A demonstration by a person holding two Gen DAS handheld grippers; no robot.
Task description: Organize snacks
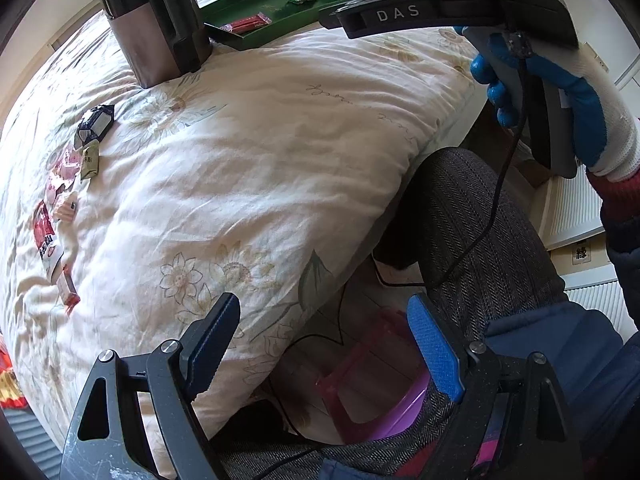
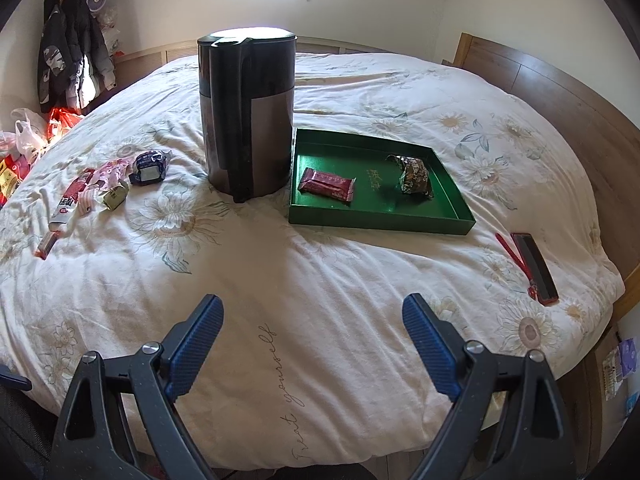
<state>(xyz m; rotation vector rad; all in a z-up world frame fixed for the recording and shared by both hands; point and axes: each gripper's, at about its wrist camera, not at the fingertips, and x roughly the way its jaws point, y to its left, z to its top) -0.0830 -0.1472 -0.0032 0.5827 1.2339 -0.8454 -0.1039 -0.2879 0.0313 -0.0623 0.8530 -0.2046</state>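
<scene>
A green tray [image 2: 380,220] lies on the bed right of a dark kettle [image 2: 248,112]. It holds a red snack bar [image 2: 327,185] and a crumpled dark wrapped snack [image 2: 414,176]. Several loose snacks lie left of the kettle: a dark blue pack [image 2: 150,167], a small beige one [image 2: 114,196], pink ones [image 2: 112,170], a red-and-white pack [image 2: 66,204]. My right gripper [image 2: 312,316] is open and empty, low over the near bed edge. My left gripper [image 1: 324,320] is open and empty at the bed's side edge. The tray [image 1: 304,12] and snacks [image 1: 94,124] also show in the left wrist view.
A phone in a red case [image 2: 536,268] lies near the bed's right edge. The wooden headboard [image 2: 560,92] is on the right. Bags [image 2: 24,136] and hanging coats [image 2: 72,48] are at the far left. A pink stool [image 1: 372,376] and my leg [image 1: 472,220] are beside the bed.
</scene>
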